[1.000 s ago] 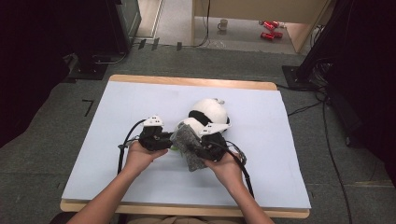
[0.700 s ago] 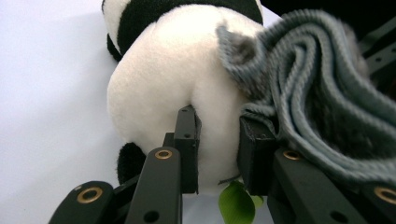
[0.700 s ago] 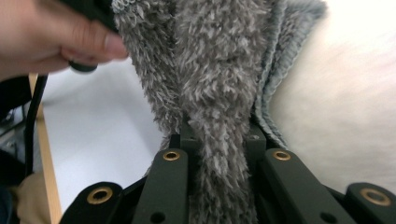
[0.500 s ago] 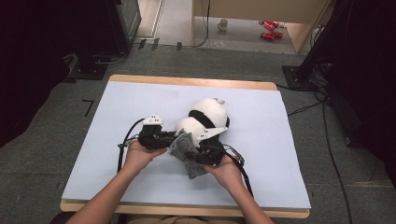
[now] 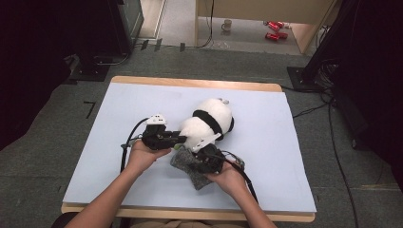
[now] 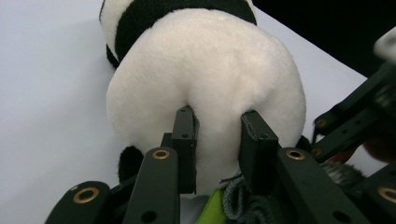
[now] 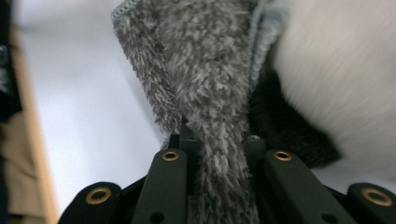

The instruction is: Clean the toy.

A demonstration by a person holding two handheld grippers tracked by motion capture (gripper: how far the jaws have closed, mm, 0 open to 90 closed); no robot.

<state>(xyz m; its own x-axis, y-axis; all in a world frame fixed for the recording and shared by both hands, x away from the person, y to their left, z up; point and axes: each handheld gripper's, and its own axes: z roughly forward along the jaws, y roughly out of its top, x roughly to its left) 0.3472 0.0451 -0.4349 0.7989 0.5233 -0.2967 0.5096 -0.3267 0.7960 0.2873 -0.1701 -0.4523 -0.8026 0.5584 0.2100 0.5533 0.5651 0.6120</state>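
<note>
Your left gripper [image 6: 217,140] pinches a fold of white plush at the rump of the panda toy [image 5: 209,124]; its jaws have just been easing slightly wider, the plush between them. Your right gripper [image 7: 217,135] is clamped on the grey fuzzy cloth [image 7: 205,70], just beside the panda, near the table's [image 5: 294,156] front.

A lab or workshop-like recording room, not a home. A wooden table [image 5: 190,83] topped with a pale blue mat [image 5: 142,104] stands alone on grey carpet tiles [image 5: 47,142], with black equipment stands [image 5: 328,52] and loose cables [image 5: 332,137] around it. Beyond, a mug [image 5: 227,24] and red cans [image 5: 273,29] sit on the floor under a wooden desk [image 5: 256,9].
</note>
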